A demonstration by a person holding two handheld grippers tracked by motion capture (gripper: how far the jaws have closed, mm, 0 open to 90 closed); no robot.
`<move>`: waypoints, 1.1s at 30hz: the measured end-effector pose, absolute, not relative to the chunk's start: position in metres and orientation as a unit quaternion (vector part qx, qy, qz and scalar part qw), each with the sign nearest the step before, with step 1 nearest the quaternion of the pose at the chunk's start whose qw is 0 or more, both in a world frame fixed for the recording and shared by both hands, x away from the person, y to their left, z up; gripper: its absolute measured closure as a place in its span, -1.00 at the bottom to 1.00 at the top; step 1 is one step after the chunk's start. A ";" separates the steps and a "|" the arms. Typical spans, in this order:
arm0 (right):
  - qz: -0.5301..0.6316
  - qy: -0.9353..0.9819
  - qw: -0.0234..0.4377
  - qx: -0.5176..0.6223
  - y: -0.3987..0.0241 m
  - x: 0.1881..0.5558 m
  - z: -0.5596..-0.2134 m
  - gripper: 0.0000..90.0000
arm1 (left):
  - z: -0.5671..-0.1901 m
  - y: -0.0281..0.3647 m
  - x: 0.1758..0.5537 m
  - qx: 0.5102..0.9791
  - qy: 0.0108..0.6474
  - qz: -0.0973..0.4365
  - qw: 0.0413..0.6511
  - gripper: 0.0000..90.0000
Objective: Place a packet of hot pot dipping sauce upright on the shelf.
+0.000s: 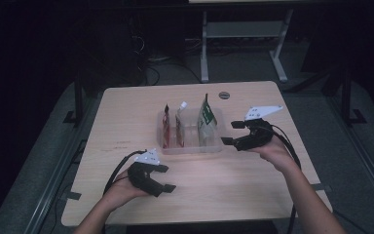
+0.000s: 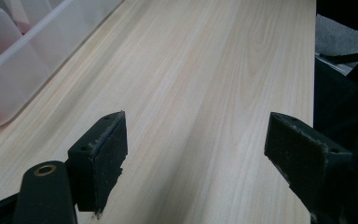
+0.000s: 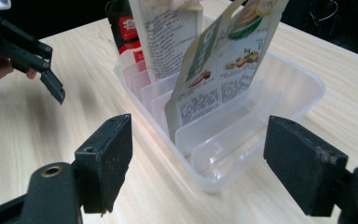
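Currently | left tool (image 1: pixel 163 178) jaws wide apart, empty, over table (image 1: pixel 126 122) | right tool (image 1: pixel 233 132) likewise, beside tray (image 1: pixel 190 148)

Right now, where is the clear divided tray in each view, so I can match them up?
High view: the clear tray sits mid-table, just left of the right tongs.
Left gripper view: one frosted corner of it fills the upper left.
Right gripper view: centre, ahead of the open jaws.
Shared landmark: the light wood table.
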State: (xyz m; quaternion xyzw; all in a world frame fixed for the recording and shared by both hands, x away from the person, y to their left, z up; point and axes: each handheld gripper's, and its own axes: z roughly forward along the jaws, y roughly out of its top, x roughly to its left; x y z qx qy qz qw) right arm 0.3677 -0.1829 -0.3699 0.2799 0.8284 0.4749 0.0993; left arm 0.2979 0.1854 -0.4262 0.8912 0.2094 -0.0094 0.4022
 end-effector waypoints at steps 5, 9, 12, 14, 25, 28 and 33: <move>0.471 0.830 0.101 0.281 -0.191 0.356 -0.374 -0.48 | -0.423 0.189 0.296 0.891 0.212 -0.004 0.402 -0.54; 0.465 0.834 0.105 0.278 -0.197 0.344 -0.381 -0.48 | -0.425 0.193 0.293 0.892 0.214 0.000 0.398 -0.54; 0.462 0.835 0.102 0.279 -0.202 0.335 -0.387 -0.48 | -0.427 0.197 0.290 0.893 0.216 0.004 0.395 -0.54; 0.462 0.834 0.102 0.281 -0.205 0.328 -0.392 -0.48 | -0.428 0.199 0.288 0.894 0.217 0.006 0.393 -0.54; 0.449 0.837 0.101 0.297 -0.222 0.291 -0.414 -0.48 | -0.433 0.209 0.278 0.897 0.217 0.019 0.385 -0.58; 0.453 0.832 0.097 0.305 -0.225 0.280 -0.421 -0.48 | -0.437 0.213 0.272 0.901 0.212 0.025 0.377 -0.61; 0.439 0.838 0.096 0.308 -0.228 0.265 -0.431 -0.48 | -0.444 0.217 0.264 0.904 0.215 0.020 0.368 -0.61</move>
